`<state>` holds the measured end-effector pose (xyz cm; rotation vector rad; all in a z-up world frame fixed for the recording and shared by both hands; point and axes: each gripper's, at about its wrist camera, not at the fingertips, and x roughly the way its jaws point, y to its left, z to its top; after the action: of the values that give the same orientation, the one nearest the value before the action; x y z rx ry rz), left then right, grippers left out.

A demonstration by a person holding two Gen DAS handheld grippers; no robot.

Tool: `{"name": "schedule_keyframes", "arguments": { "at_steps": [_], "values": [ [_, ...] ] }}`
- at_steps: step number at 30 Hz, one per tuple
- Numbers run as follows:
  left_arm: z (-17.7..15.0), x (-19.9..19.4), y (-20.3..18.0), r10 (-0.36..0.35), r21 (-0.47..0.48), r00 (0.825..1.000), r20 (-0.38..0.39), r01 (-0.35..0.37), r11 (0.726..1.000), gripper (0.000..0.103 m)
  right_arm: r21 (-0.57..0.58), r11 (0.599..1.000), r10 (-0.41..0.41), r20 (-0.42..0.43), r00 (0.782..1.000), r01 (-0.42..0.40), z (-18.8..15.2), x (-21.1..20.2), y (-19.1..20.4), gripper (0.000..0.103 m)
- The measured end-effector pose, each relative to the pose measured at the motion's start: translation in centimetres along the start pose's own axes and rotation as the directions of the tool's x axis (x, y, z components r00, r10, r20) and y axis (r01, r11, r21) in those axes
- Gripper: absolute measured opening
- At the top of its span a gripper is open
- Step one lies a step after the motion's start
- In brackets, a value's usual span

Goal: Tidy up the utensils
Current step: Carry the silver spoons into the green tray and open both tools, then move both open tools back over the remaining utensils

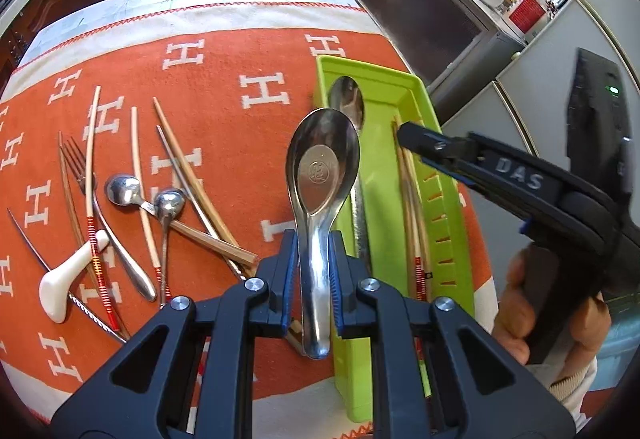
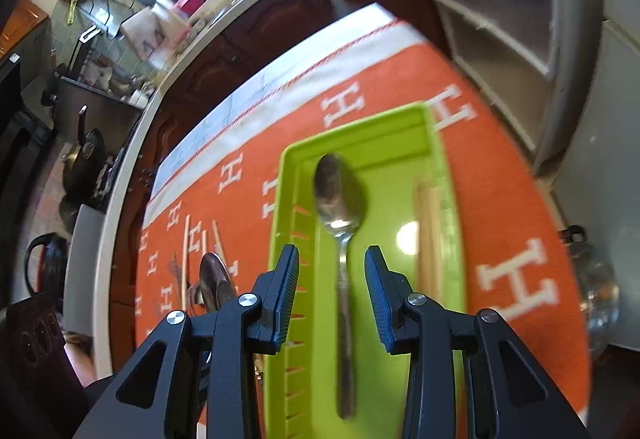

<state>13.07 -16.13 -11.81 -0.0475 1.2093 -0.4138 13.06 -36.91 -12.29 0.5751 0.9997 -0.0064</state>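
Left gripper [image 1: 313, 259] clamped on soup spoon [image 1: 322, 167]

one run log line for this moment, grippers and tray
left gripper: shut on soup spoon | right gripper: open above green tray | tray: spoon, chopsticks

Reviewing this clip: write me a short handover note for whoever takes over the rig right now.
Left tongs: shut on the handle of the wide steel soup spoon, held beside the green plastic tray.
Right tongs: open and empty above the tray.
Done: slim steel spoon and wooden chopsticks already lie in the tray.
Left: lay the soup spoon in the tray, then clear the orange cloth: two small steel spoons, steel fork, loose chopsticks, white ceramic rest.
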Motion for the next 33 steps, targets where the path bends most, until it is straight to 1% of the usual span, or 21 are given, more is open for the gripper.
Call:
{"name": "schedule_keyframes", "arguments": {
  "at_steps": [7, 11, 14, 17, 20, 26, 29, 33],
  "values": [
    [-0.4, 1.1, -2.9, 0.014, 0.03, 1.0, -0.011, -0.014, 0.999, 0.012, 0.044, 0.998, -0.04, 0.112, 0.993, 0.036, -0.9, -5.6, -2.6, 0.034],
    [-0.9, 1.4, -4.1, 0.035, 0.035, 0.999, 0.015, -0.035, 0.999, 0.012, 0.07, 0.997, -0.035, 0.117, 0.993, 0.027, -1.4, -7.6, -4.8, 0.034],
    [-1.2, 1.7, -4.6, 0.038, 0.036, 0.999, 0.007, -0.038, 0.999, 0.012, 0.076, 0.996, -0.043, 0.111, 0.993, 0.035, -1.8, -8.1, -5.6, 0.034],
    [-1.7, 2.1, -5.2, 0.074, 0.057, 0.997, 0.01, -0.075, 0.996, 0.012, 0.08, 0.996, -0.044, 0.108, 0.993, 0.035, -2.2, -8.1, -5.8, 0.034],
    [-2.0, 2.0, -5.2, 0.09, 0.065, 0.996, 0.008, -0.09, 0.994, 0.012, 0.063, 0.997, -0.056, 0.114, 0.992, 0.049, -2.3, -7.3, -4.5, 0.034],
    [-2.8, 0.2, -5.2, 0.122, 0.108, 0.991, 0.045, -0.127, 0.986, 0.013, 0.043, 0.998, -0.052, 0.106, 0.993, 0.048, -2.6, -7.0, -3.5, 0.035],
    [-3.5, -1.0, -4.4, 0.127, 0.119, 0.99, 0.053, -0.133, 0.984, 0.013, 0.033, 0.998, -0.051, 0.101, 0.994, 0.048, -2.8, -6.9, -2.9, 0.034],
    [-3.8, -2.9, -2.0, 0.136, 0.084, 0.988, 0.073, -0.142, 0.986, 0.013, 0.019, 0.998, -0.055, 0.103, 0.993, 0.054, -3.2, -7.2, -2.1, 0.035]
  ]
}}
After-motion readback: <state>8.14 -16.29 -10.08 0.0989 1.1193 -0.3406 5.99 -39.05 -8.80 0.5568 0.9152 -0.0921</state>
